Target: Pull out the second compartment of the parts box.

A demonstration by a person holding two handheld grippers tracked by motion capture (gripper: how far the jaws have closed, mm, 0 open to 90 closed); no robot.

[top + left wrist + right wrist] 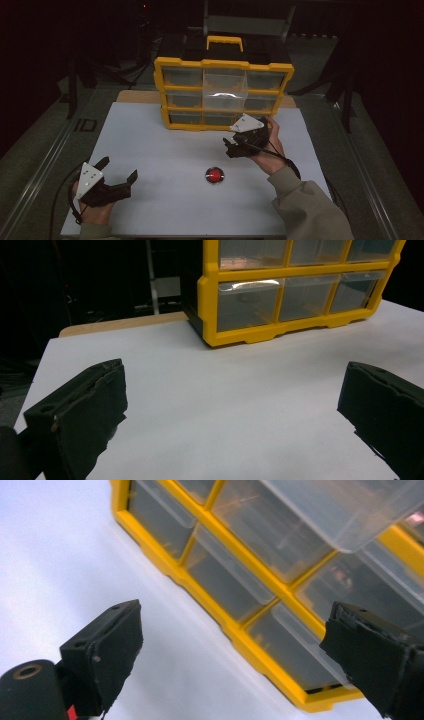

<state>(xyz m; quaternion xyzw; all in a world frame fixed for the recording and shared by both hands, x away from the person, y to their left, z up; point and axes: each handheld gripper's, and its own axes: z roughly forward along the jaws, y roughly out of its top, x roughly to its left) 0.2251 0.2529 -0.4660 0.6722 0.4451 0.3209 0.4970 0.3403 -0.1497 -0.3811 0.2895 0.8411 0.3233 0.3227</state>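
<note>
A yellow organiser (223, 93) with clear drawers stands at the back of the white board (150, 145). Its top middle drawer (225, 84) is pulled out toward me. A small round red object (214, 175) with a dark rim lies on the board in front. My left gripper (119, 168) rests at the near left, open and empty, facing the organiser (295, 295); its jaws are far apart (232, 390). My right gripper (229, 148) is held just in front of the organiser's lower right, above and right of the red object. It is open (235, 635), looking up at the bottom drawers (225, 575) and the pulled-out drawer (350, 510).
The board lies on a wooden tabletop (137, 96) with metal rails (45, 170) along both sides. The organiser has a yellow carry handle (225, 41) on top. Dark surroundings lie beyond the table. Bare white board stretches between the two grippers.
</note>
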